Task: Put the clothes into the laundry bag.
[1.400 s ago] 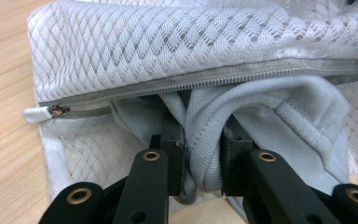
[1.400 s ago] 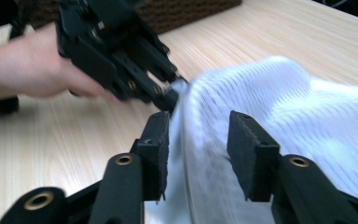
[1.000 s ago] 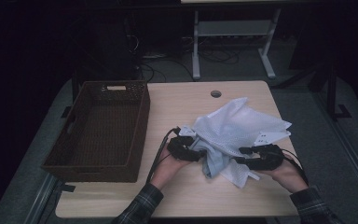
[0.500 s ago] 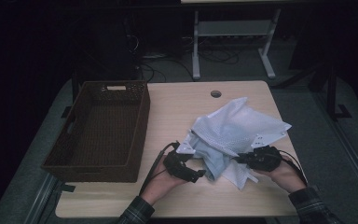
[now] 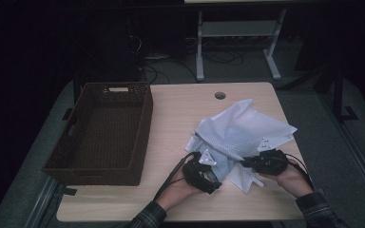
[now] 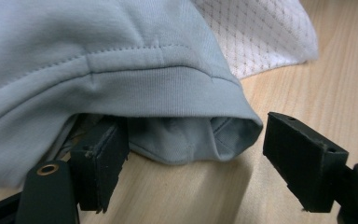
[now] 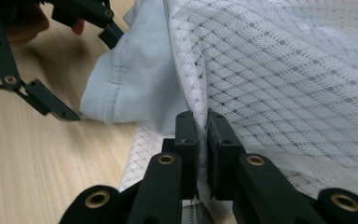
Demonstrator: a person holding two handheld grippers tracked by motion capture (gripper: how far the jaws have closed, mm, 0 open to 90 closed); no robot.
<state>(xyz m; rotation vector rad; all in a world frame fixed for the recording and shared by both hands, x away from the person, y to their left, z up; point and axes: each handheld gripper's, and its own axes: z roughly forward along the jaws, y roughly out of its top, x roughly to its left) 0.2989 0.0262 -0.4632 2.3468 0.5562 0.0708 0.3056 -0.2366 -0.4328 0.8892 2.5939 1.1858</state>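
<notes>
On table: crumpled pale-blue mesh garment [image 5: 240, 135].

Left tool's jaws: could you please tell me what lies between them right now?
In the left gripper view, the hemmed edge of the pale blue garment lies between the open jaws of the left tool, on bare table.

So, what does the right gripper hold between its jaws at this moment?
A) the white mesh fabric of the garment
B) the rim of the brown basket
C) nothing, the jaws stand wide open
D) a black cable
A: in the right gripper view, the right gripper has its jaws pressed together on the white mesh fabric.
</notes>
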